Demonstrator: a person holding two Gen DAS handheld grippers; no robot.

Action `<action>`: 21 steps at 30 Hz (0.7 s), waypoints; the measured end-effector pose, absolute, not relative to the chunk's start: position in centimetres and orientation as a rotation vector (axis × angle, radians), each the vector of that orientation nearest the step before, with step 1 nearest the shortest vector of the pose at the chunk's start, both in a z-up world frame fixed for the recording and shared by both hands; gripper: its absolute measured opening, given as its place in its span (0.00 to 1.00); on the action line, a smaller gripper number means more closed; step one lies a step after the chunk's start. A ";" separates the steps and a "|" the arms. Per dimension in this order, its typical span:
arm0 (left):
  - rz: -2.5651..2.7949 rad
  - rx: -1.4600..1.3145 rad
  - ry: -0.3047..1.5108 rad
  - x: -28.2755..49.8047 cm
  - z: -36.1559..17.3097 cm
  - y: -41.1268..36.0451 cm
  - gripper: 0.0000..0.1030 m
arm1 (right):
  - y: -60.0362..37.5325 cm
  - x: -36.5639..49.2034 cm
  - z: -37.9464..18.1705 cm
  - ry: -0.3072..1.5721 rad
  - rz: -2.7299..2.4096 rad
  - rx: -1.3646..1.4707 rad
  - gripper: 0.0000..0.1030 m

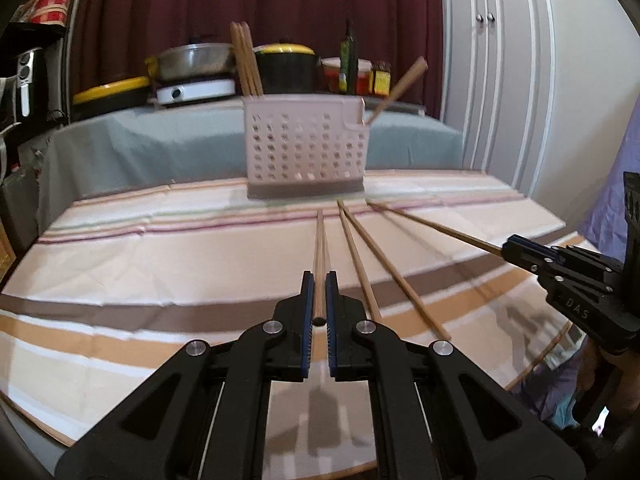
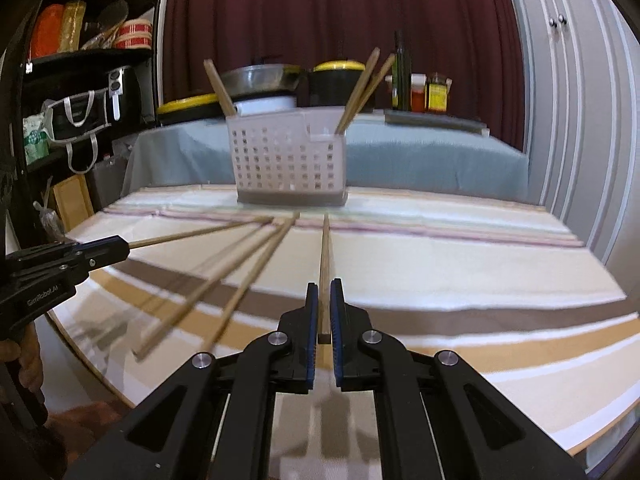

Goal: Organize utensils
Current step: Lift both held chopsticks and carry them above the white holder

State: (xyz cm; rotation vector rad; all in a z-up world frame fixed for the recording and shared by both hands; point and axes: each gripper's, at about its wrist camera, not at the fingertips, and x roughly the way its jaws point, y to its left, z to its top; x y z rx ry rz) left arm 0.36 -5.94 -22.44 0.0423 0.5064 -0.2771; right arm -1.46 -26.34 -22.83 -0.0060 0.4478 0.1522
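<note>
Left wrist view: left gripper (image 1: pixel 319 286) pinches a chopstick (image 1: pixel 319 248) pointing toward holder (image 1: pixel 304 148).

I count two grippers, the left gripper (image 1: pixel 319 294) and the right gripper (image 2: pixel 325 304), each with two fingers closed on one chopstick: the left-held chopstick (image 1: pixel 320 248) and the right-held chopstick (image 2: pixel 325 252). Two loose chopsticks (image 1: pixel 372 264) lie on the striped cloth (image 1: pixel 160 248) between them. One perforated holder (image 1: pixel 305 146) stands on the counter, one in number. In it I make out about four upright chopsticks (image 2: pixel 362 88), though blur makes that uncertain.
</note>
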 end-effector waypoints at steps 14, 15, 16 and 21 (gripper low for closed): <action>-0.228 0.033 0.336 -1.0 -14.2 -3.2 0.06 | -27.1 -2.2 -15.1 0.302 0.146 0.008 0.07; -0.224 0.033 0.330 -0.9 -13.8 -3.0 0.06 | -27.2 -2.1 -14.8 0.299 0.148 0.011 0.07; -0.220 0.033 0.326 -0.9 -13.5 -2.9 0.06 | -27.3 -1.9 -14.4 0.297 0.152 0.016 0.07; -0.199 0.017 0.317 0.2 -12.0 -2.0 0.06 | -27.2 -0.3 -13.1 0.290 0.164 0.011 0.07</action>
